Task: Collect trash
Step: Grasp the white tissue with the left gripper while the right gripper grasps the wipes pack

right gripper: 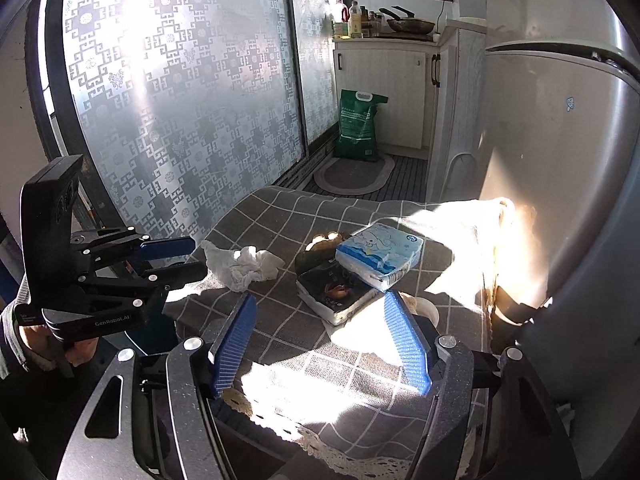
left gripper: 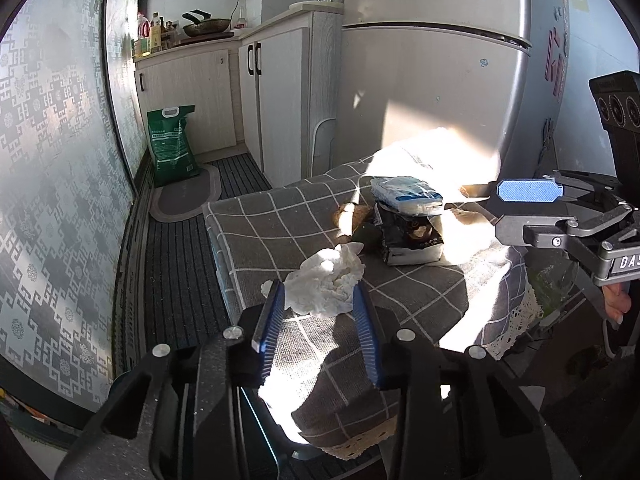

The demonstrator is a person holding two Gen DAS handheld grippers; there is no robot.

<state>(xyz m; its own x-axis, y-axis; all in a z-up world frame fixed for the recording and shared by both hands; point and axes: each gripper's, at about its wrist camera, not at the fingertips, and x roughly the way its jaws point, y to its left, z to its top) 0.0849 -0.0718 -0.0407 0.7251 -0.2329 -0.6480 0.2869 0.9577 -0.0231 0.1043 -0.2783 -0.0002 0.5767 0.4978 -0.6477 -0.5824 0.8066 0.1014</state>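
Observation:
A crumpled white tissue (left gripper: 326,282) lies on the grey checked tablecloth (left gripper: 280,224). My left gripper (left gripper: 318,294) is open, its blue fingers on either side of the tissue's near edge. The tissue also shows in the right wrist view (right gripper: 240,264), with the left gripper (right gripper: 188,258) beside it. My right gripper (right gripper: 320,306) is open and empty, just short of a black tray of food scraps (right gripper: 336,292). A blue tissue pack (right gripper: 380,256) rests on the tray's far side. The right gripper also shows in the left wrist view (left gripper: 516,200), at the right.
Brown scraps (left gripper: 352,214) lie behind the tray. A silver fridge (left gripper: 440,80) stands against the table's far side. A green sack (left gripper: 172,144) and a mat are on the floor by white cabinets (left gripper: 276,92). A patterned glass door (right gripper: 180,100) runs along the left.

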